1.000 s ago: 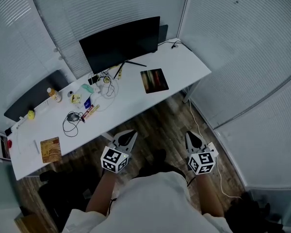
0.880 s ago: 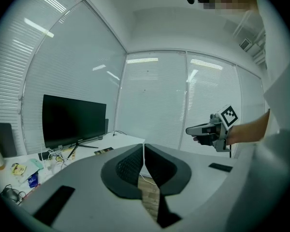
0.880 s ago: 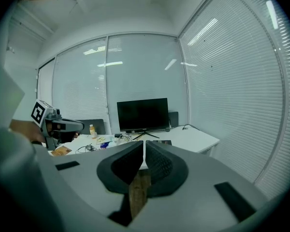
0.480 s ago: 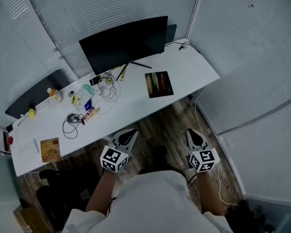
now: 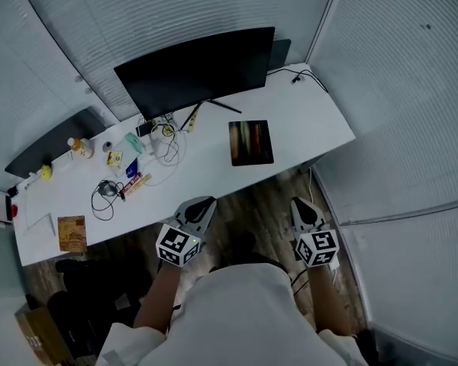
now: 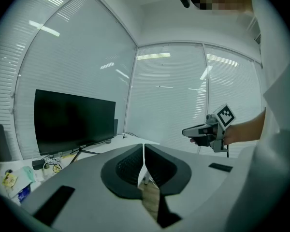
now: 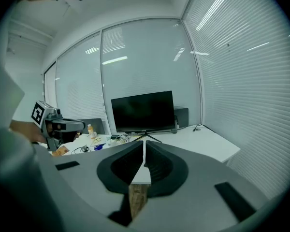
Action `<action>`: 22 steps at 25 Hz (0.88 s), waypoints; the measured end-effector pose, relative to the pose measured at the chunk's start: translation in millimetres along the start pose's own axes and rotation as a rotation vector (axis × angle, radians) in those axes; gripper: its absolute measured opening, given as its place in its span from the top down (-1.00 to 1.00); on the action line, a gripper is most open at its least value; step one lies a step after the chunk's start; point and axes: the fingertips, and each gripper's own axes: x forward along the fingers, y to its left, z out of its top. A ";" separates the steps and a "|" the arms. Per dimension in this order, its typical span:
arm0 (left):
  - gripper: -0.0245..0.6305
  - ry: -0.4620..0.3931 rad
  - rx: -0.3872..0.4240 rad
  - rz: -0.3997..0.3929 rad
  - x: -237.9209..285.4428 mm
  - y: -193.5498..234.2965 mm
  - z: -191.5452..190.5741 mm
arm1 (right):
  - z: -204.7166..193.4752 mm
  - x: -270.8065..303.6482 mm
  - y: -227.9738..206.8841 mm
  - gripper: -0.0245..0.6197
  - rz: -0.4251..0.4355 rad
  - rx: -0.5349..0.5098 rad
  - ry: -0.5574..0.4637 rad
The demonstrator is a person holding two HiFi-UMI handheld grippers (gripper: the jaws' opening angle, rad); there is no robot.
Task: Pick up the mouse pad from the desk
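The mouse pad (image 5: 251, 142) is a dark rectangle with coloured streaks, flat on the right half of the white desk (image 5: 313, 117), in front of the monitor (image 5: 195, 71). Both grippers hang over the wooden floor, short of the desk's front edge. My left gripper (image 5: 206, 203) points at the desk edge left of the pad, its jaws together and empty. My right gripper (image 5: 298, 202) sits below and to the right of the pad, also shut with nothing in it. In the gripper views the left gripper (image 6: 144, 145) and right gripper (image 7: 144, 143) each show closed jaws; the pad is hidden there.
Tangled cables (image 5: 164, 139), small packets, a bottle (image 5: 78, 146) and a brown booklet (image 5: 72, 233) cover the desk's left half. A dark panel (image 5: 49, 147) stands at the far left. Blind-covered glass walls close in behind and to the right. A white cord (image 5: 314, 178) trails on the floor.
The desk and mouse pad have drawn closer to both grippers as the person moved toward the desk. Both grippers stay shut and empty.
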 end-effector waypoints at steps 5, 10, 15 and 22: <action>0.85 0.010 -0.014 0.027 34.8 3.3 5.9 | 9.9 33.5 -24.1 0.81 0.051 0.007 0.008; 0.85 0.034 -0.023 0.053 70.0 7.4 8.6 | 9.0 59.7 -45.8 0.81 0.138 0.014 0.043; 0.85 0.057 -0.017 0.070 93.8 8.8 8.7 | -4.2 75.5 -55.3 0.81 0.211 0.001 0.099; 0.85 0.077 -0.037 0.094 105.3 13.6 2.3 | -14.7 90.6 -70.5 0.81 0.224 0.006 0.137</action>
